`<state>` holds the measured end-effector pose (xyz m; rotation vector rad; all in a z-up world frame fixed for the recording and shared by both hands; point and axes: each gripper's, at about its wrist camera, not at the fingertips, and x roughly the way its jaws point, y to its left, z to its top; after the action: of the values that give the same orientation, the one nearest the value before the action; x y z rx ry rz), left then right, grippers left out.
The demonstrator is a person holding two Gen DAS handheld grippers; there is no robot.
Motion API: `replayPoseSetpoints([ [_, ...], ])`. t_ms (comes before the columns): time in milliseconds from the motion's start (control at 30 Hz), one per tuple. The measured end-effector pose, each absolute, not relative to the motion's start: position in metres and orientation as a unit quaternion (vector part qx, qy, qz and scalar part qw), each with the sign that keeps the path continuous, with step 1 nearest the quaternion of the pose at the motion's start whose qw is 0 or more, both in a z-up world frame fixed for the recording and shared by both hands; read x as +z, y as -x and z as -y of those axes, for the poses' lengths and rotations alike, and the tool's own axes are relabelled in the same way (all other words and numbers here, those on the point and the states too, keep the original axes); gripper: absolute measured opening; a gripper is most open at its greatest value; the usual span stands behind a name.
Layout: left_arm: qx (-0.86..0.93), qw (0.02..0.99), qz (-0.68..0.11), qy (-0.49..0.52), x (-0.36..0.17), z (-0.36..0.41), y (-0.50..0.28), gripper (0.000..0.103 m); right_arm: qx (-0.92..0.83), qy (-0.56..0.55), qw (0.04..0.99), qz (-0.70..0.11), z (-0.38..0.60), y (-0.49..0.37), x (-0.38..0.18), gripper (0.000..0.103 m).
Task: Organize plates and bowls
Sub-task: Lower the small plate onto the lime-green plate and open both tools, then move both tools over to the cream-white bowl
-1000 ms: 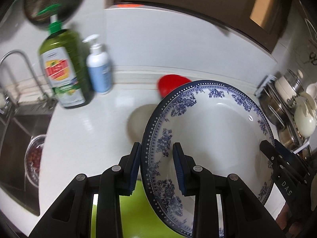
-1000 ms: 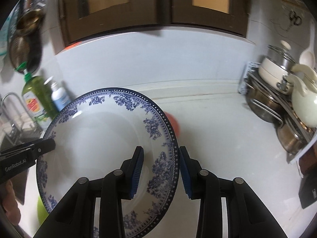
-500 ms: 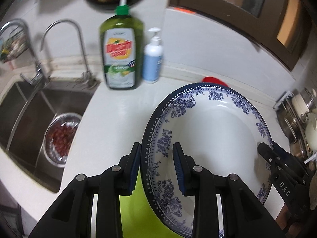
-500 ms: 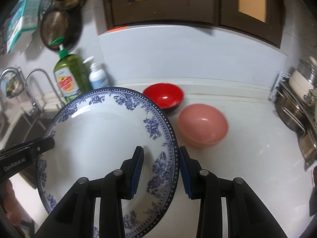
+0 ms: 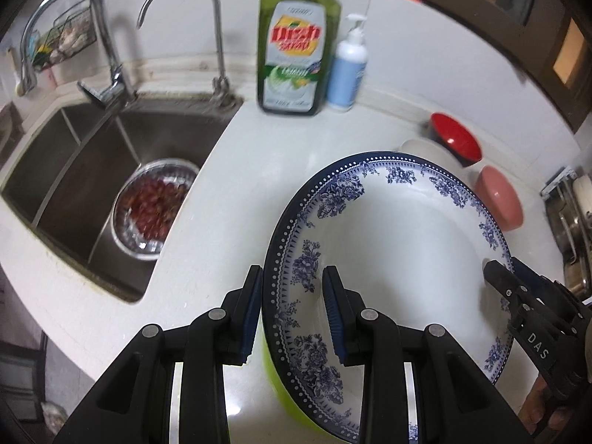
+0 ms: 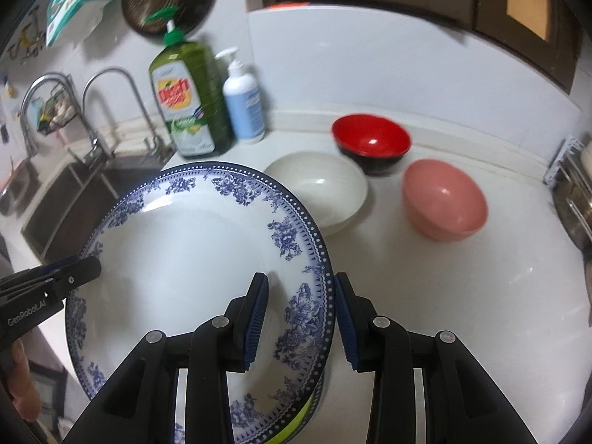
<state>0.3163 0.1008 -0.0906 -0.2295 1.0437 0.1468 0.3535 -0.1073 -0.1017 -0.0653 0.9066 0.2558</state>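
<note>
Two grippers on one blue-floral plate (image 5: 399, 259), one on each side of its rim. Left gripper (image 5: 292, 314) at bottom centre of the left wrist view: jaws narrow, pads clamped across the plate's left rim. Right gripper (image 6: 299, 322) at bottom centre of the right wrist view: same, pads closed on the plate's right rim. Plate fills the lower middle of both frames, above the white countertop (image 6: 462, 296), with a lime-green edge (image 5: 273, 377) showing just under it; cannot tell whether they touch. Three bowls on the counter in the right wrist view: white bowl (image 6: 318, 188) centre, red bowl (image 6: 370, 140) behind it, pink bowl (image 6: 444, 199) to the right, all apart from the plate. Dish soap bottle (image 5: 296, 48) and white pump bottle (image 5: 347, 70) top centre of the left wrist view. Sink (image 5: 74, 170) at left holds a metal strainer (image 5: 155, 207) of red fruit.
</note>
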Motion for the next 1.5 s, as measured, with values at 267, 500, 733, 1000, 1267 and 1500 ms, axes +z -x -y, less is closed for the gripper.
replayPoseSetpoints([
  [267, 0.069, 0.829, -0.542, 0.122, -0.128, -0.102, -0.313, 0.032, 0.130, 0.050, 0.867, -0.479, 0.101, -0.354, -0.131, 0.038],
  [500, 0.077, 0.816, -0.558, 0.126, -0.146, -0.102, -0.312, 0.032, 0.133, 0.060, 0.852, -0.502, 0.100, -0.354, -0.148, 0.038],
  [733, 0.081, 0.811, -0.565, 0.128, -0.152, -0.101, -0.312, 0.032, 0.138, 0.066, 0.841, -0.519, 0.097, -0.355, -0.161, 0.038],
  [1000, 0.077, 0.806, -0.573, 0.129, -0.159, -0.101, -0.316, 0.032, 0.133, 0.071, 0.835, -0.530, 0.098, -0.356, -0.170, 0.039],
  [1267, 0.067, 0.796, -0.587, 0.128, -0.165, -0.098, -0.318, 0.038, 0.134, 0.069, 0.825, -0.545, 0.099, -0.360, -0.176, 0.039],
  [1500, 0.067, 0.812, -0.572, 0.098, -0.156, -0.094, -0.320, 0.060, 0.146, 0.073, 0.822, -0.545, 0.098, -0.359, -0.176, 0.055],
])
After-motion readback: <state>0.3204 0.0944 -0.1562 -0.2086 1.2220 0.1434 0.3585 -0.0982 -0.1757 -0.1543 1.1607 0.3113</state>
